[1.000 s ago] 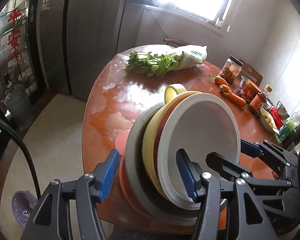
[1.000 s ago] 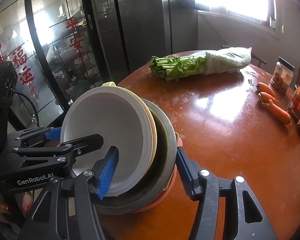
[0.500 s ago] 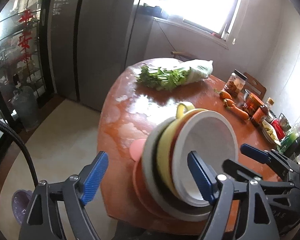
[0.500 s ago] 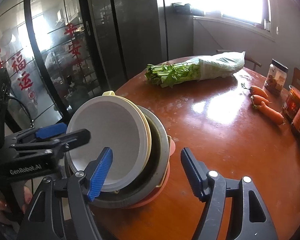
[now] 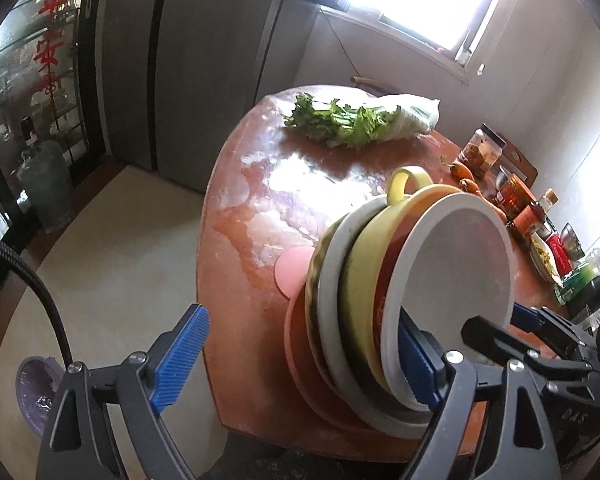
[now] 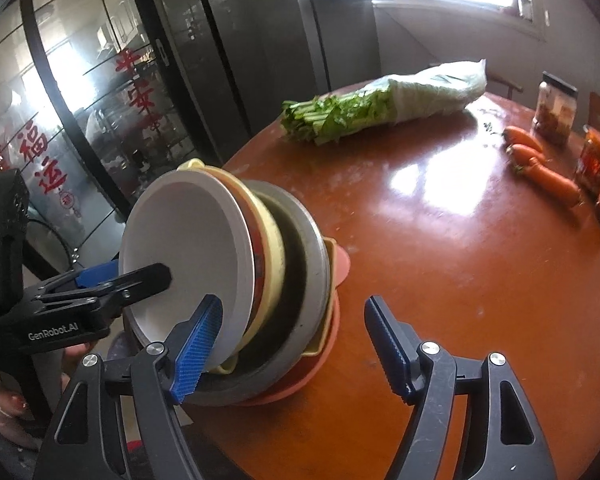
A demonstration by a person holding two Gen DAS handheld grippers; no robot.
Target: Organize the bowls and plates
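Both jaws spread. Tilted bowl stack (image 5: pixel 400 312) at near counter (image 6: pixel 440 240) edge, between left gripper (image 5: pixel 300 356) and right gripper (image 6: pixel 292 344).

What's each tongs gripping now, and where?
Nothing is clamped. The left tongs and right tongs both stand wide open around the tilted bowl stack, one finger of each by the lower rim of the white bowl.
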